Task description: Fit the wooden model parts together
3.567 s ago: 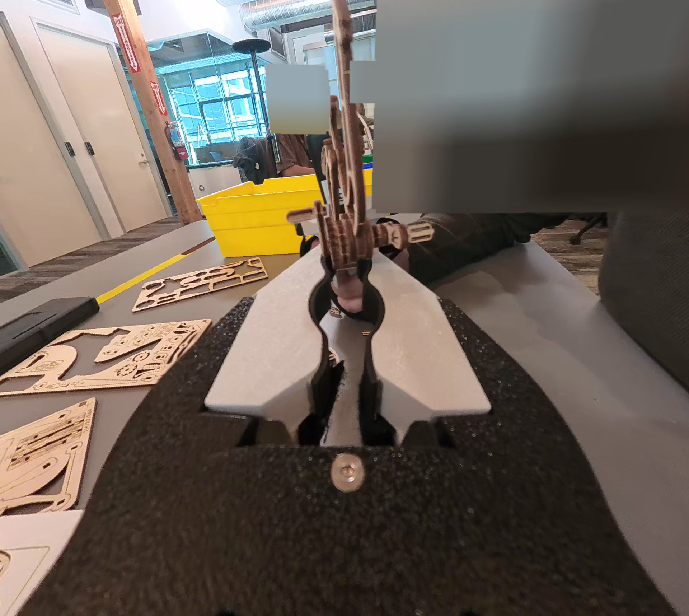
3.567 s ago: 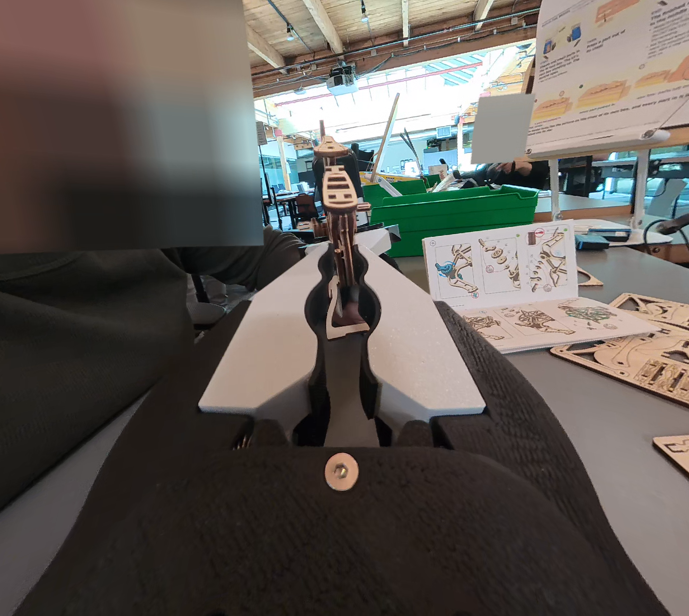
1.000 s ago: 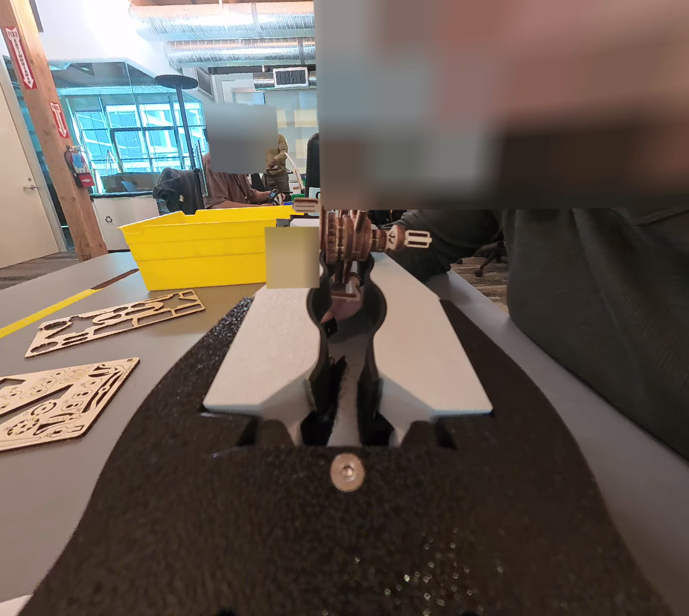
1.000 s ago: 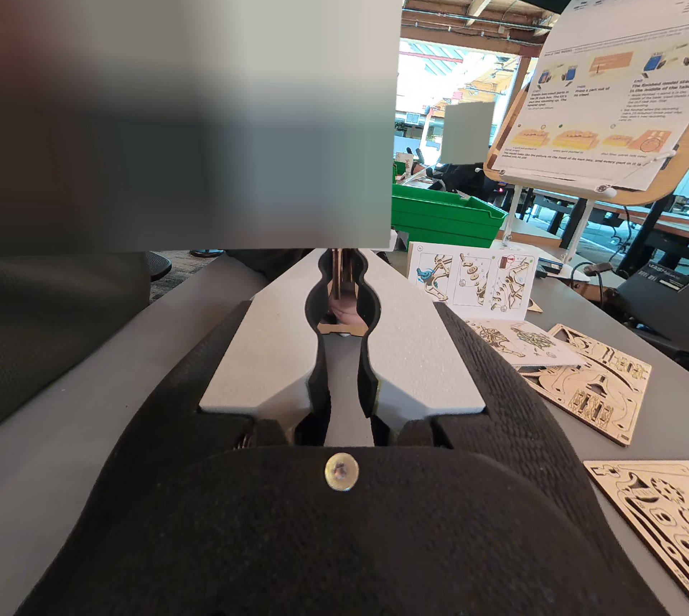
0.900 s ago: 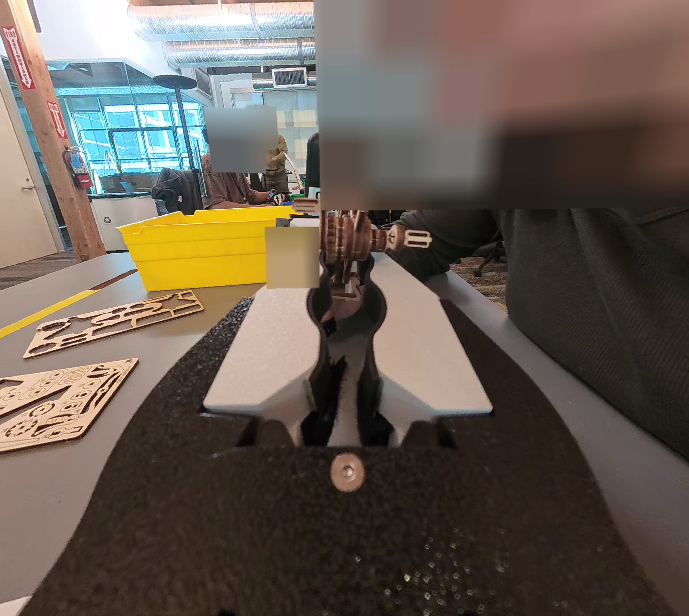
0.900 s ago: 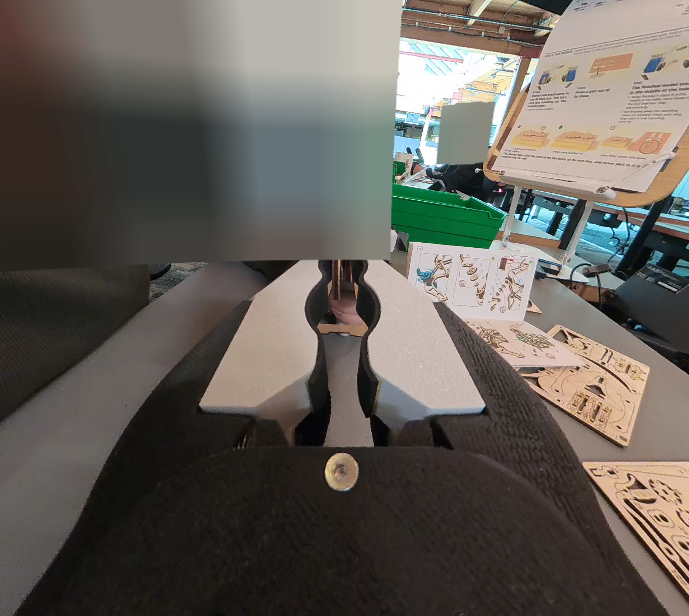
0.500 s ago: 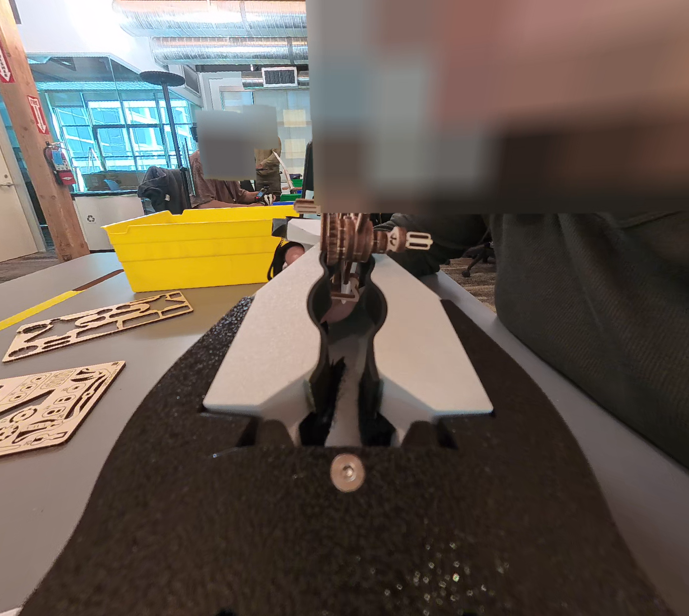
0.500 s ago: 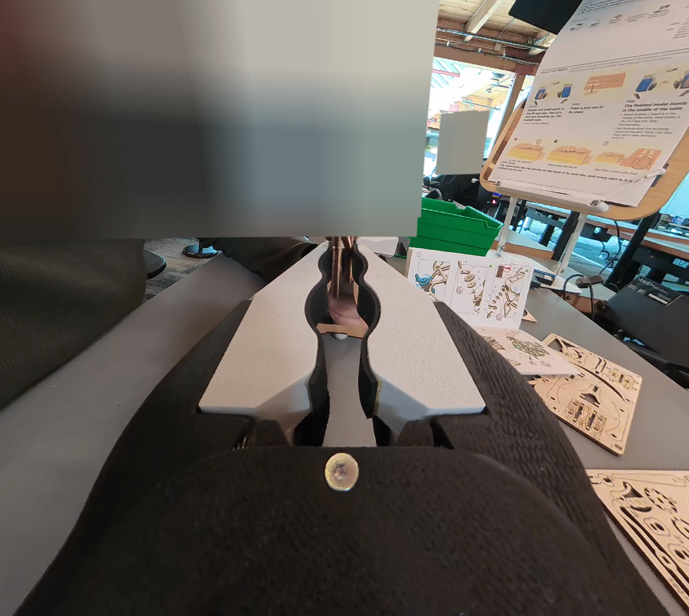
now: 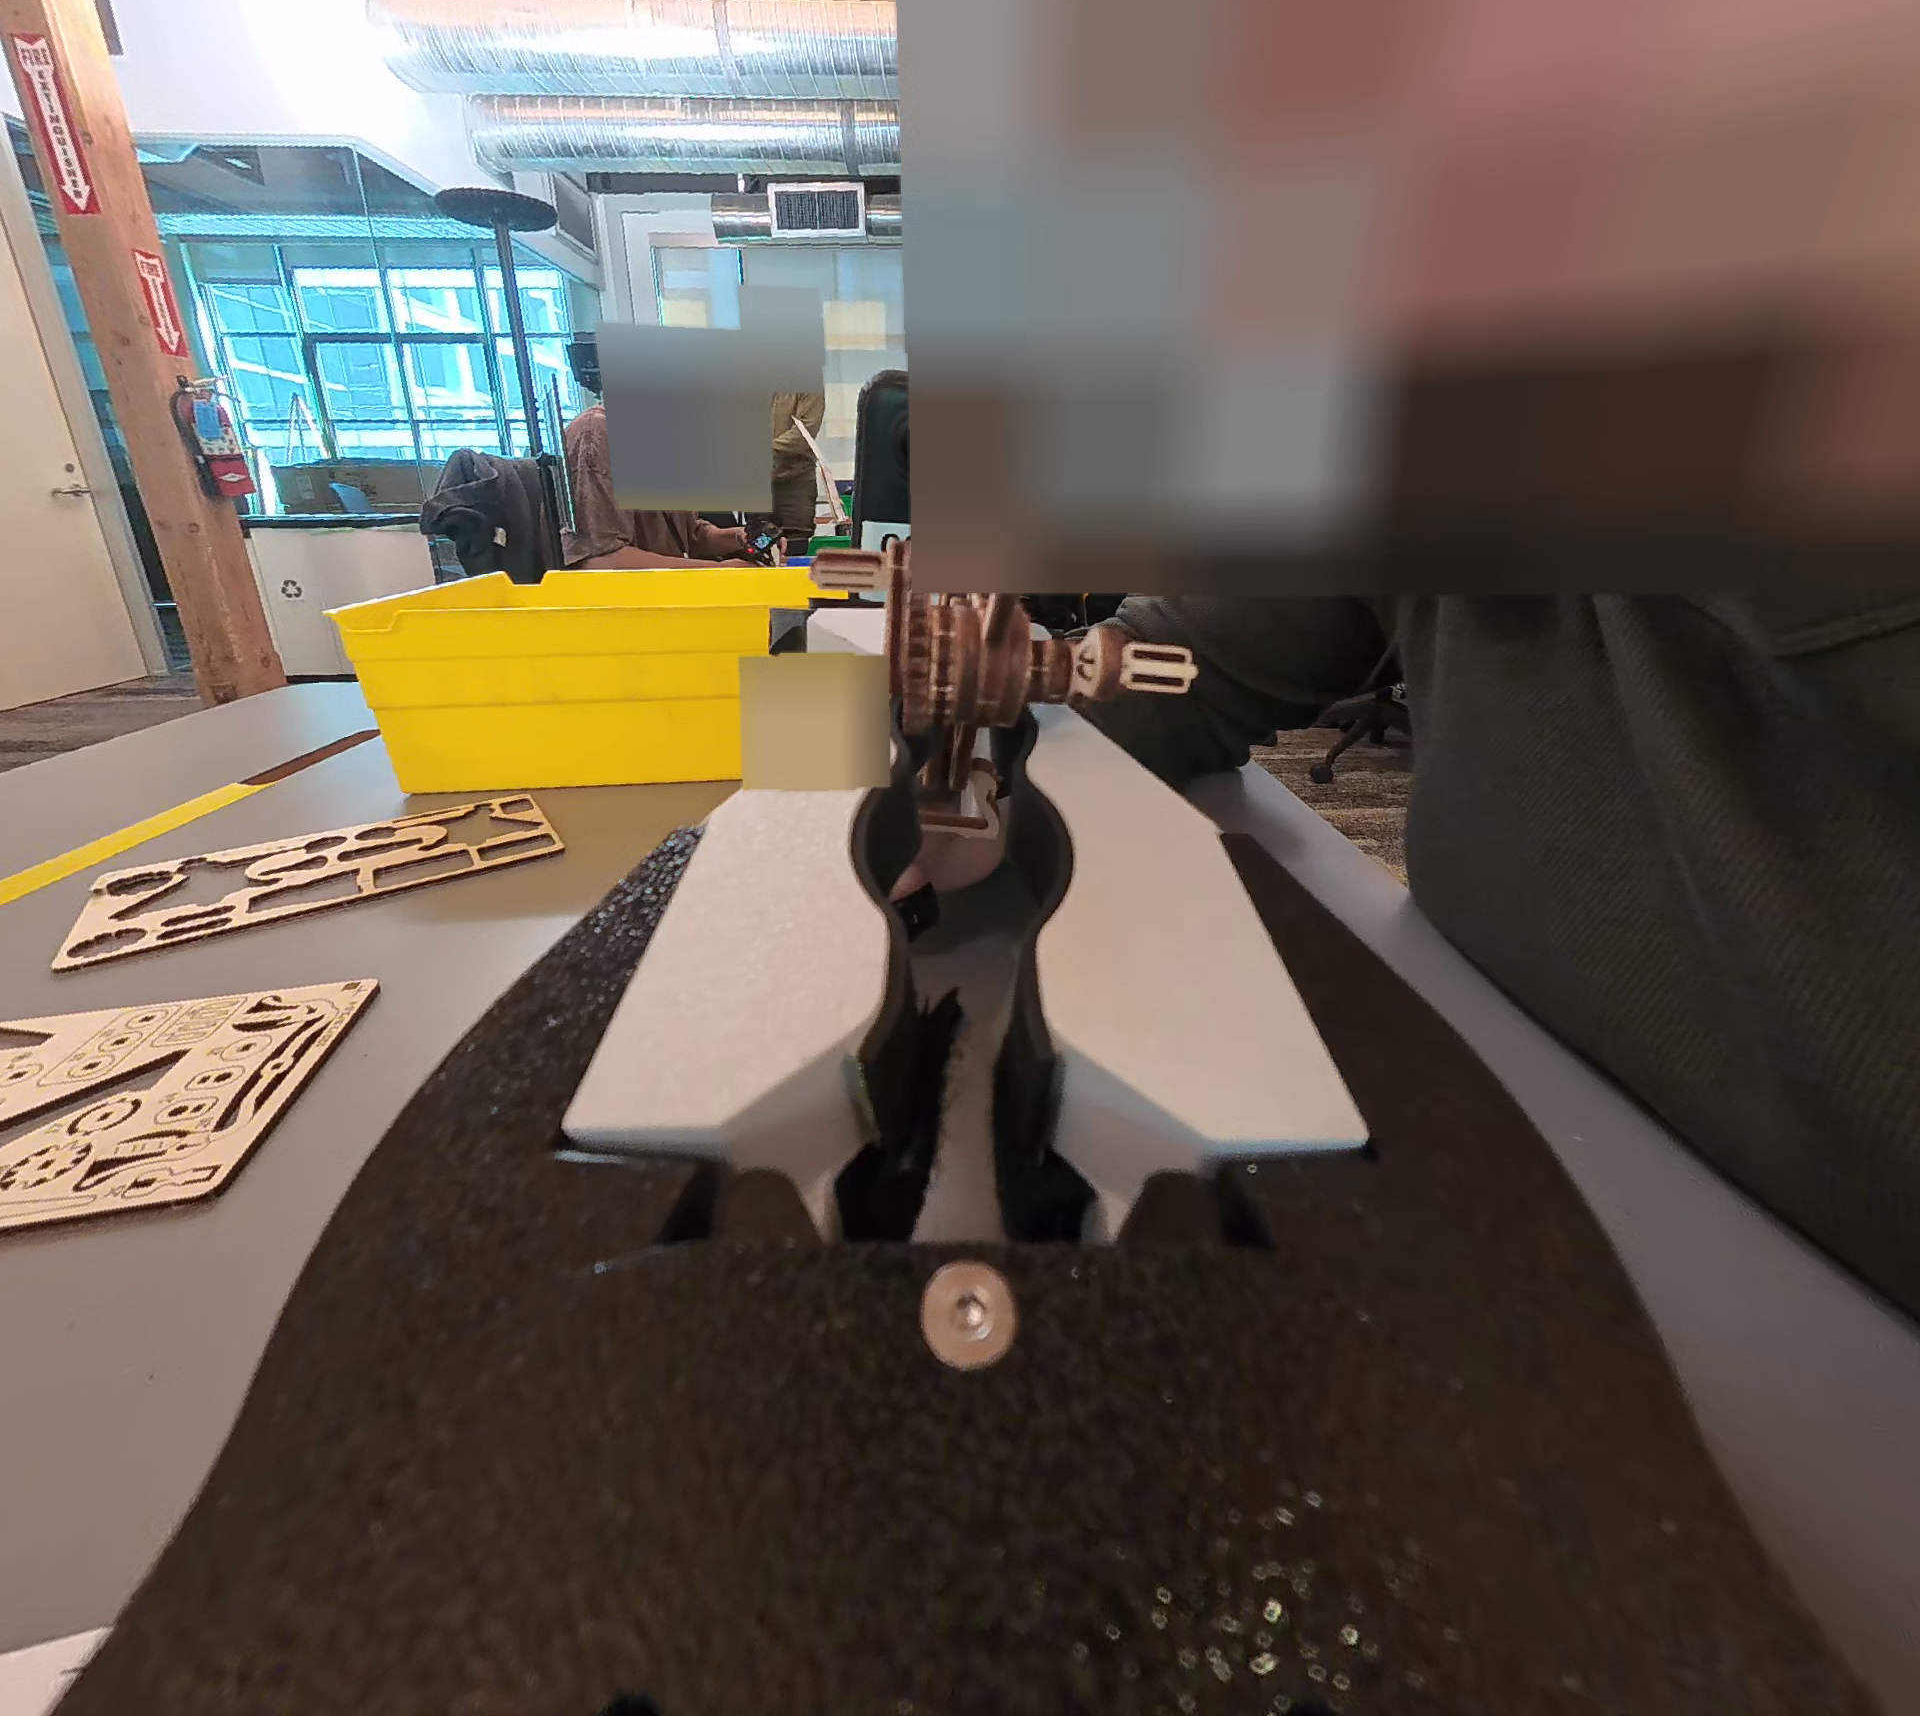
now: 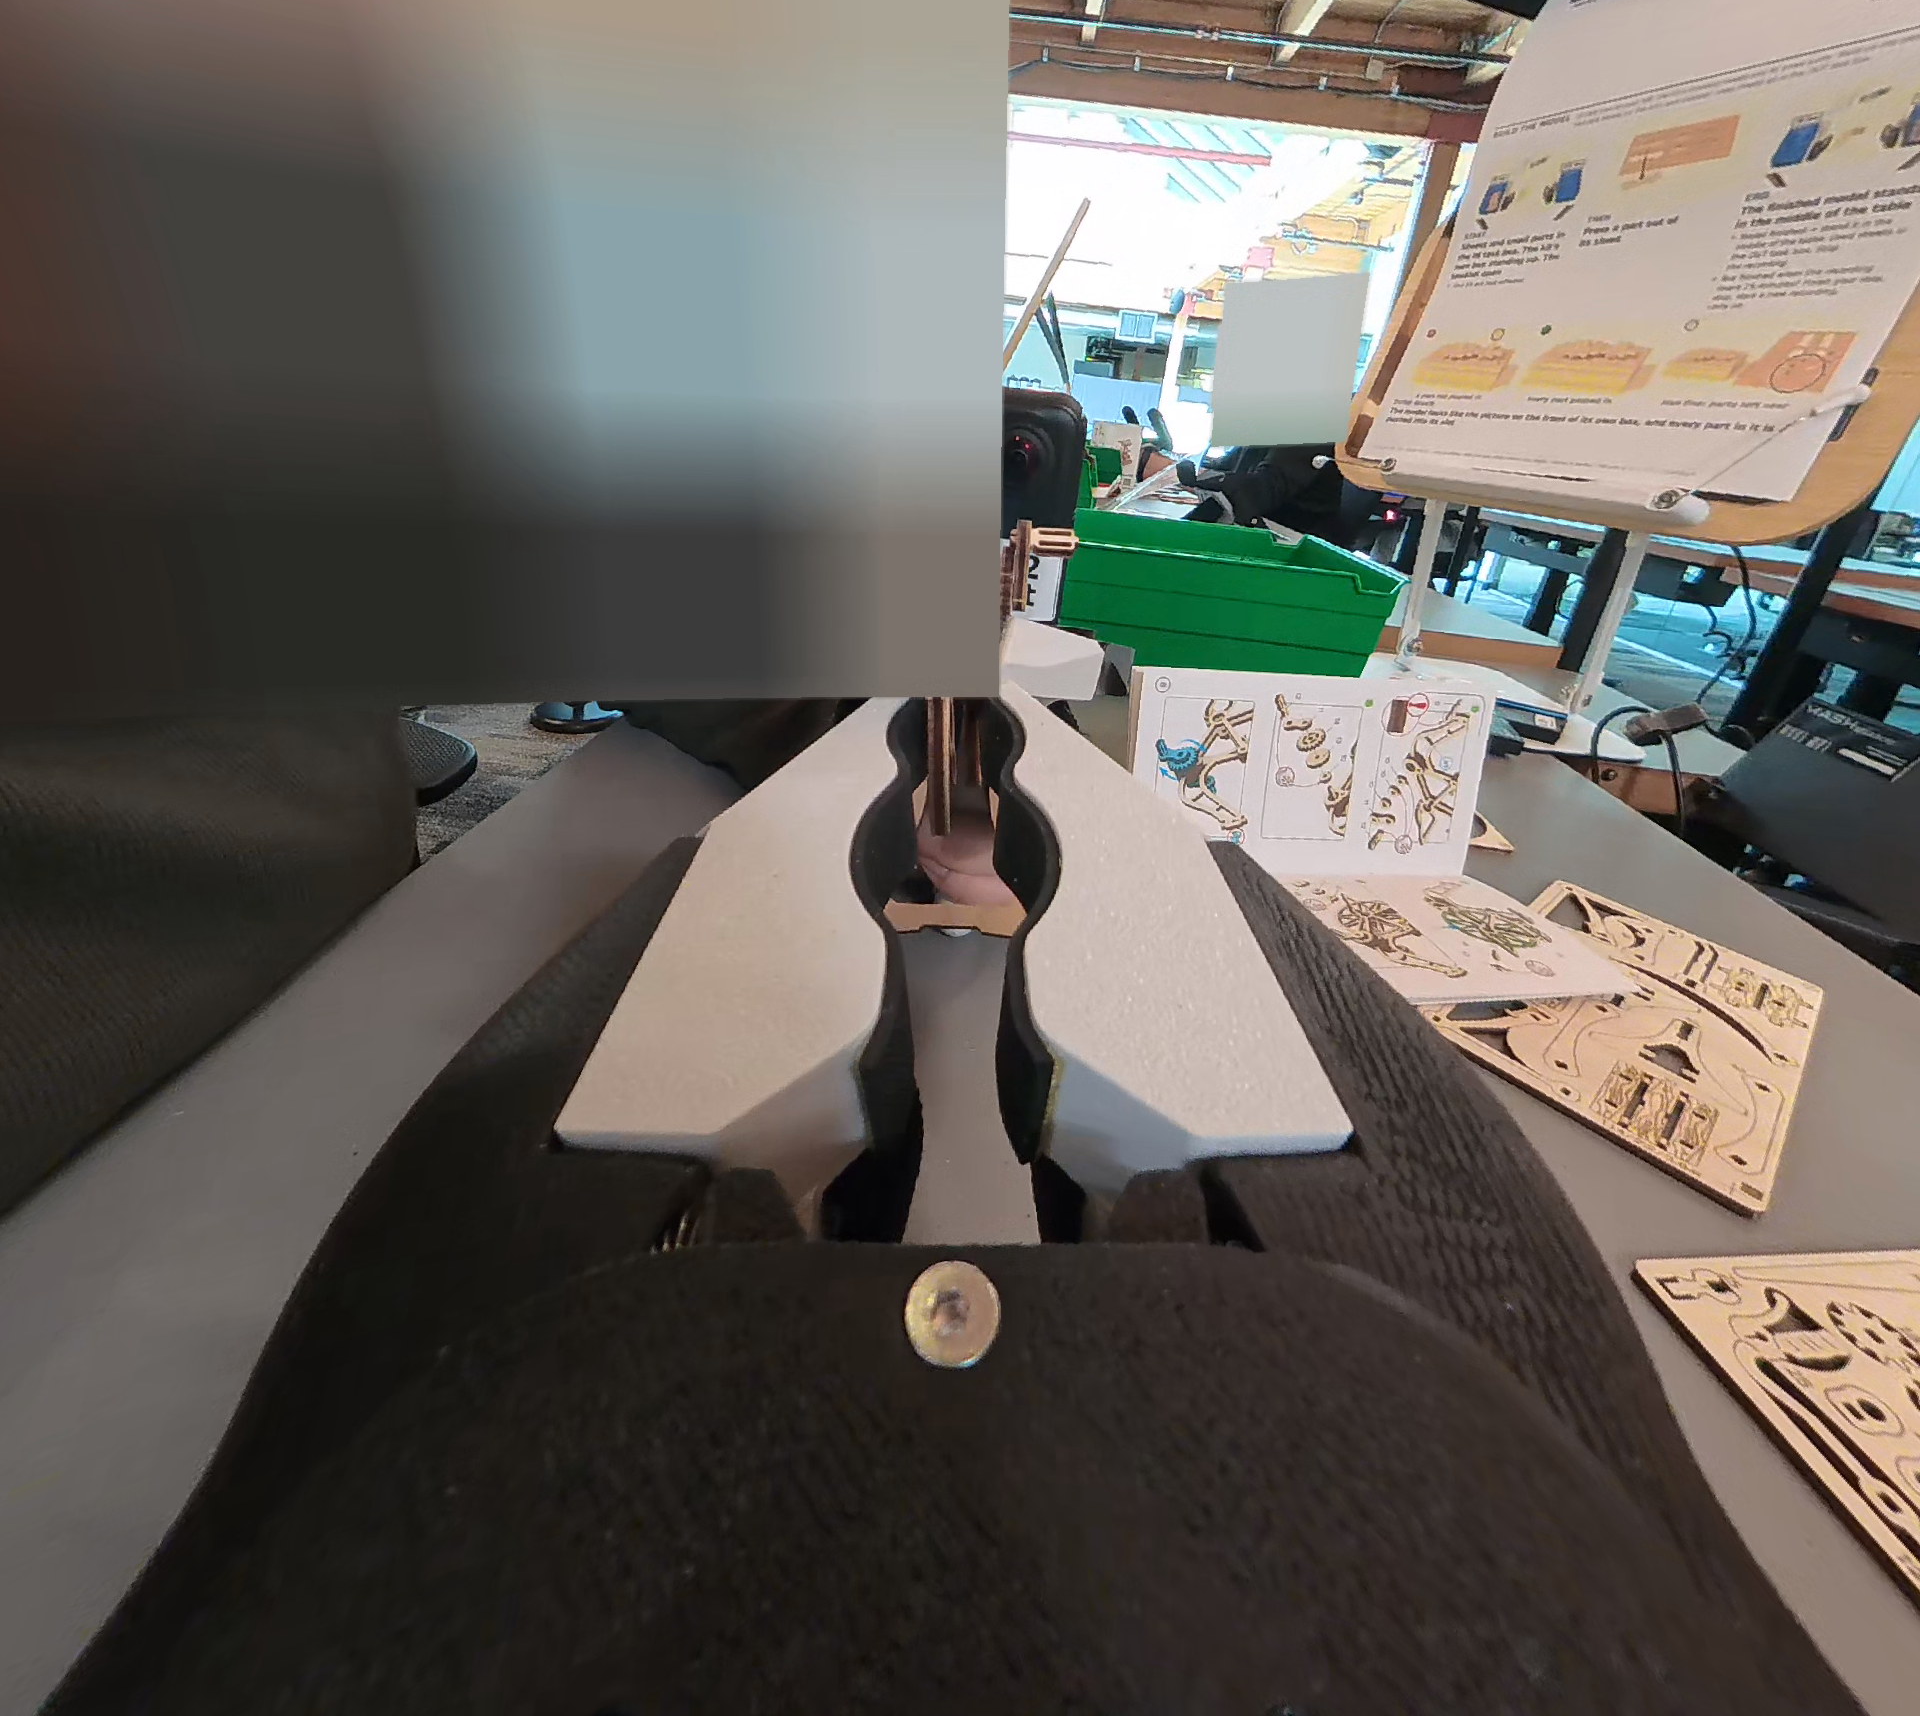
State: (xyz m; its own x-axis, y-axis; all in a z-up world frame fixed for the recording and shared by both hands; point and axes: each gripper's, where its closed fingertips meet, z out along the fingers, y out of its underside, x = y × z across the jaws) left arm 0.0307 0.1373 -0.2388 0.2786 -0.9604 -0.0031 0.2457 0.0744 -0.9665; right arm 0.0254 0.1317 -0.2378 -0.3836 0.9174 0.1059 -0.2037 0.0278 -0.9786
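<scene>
The left hand-held gripper (image 9: 961,721) is clenched on the wooden gear assembly (image 9: 977,664) at frame centre; the right hand-held gripper (image 10: 951,762) pinches a thin wooden part (image 10: 940,773) (edge-on). Best to line up the slot squarely and press gently above the tabletop (image 9: 312,1303), cut sheets (image 9: 301,877) lower left

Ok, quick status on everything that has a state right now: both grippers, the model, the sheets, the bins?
left gripper: shut on the wooden model.
right gripper: shut on a thin wooden part.
wooden model: partly built, held off the table.
wooden sheets: flat on the table, parts punched out.
yellow bin: upright; contents hidden.
green bin: upright; contents hidden.
instruction booklet: standing open.
</scene>
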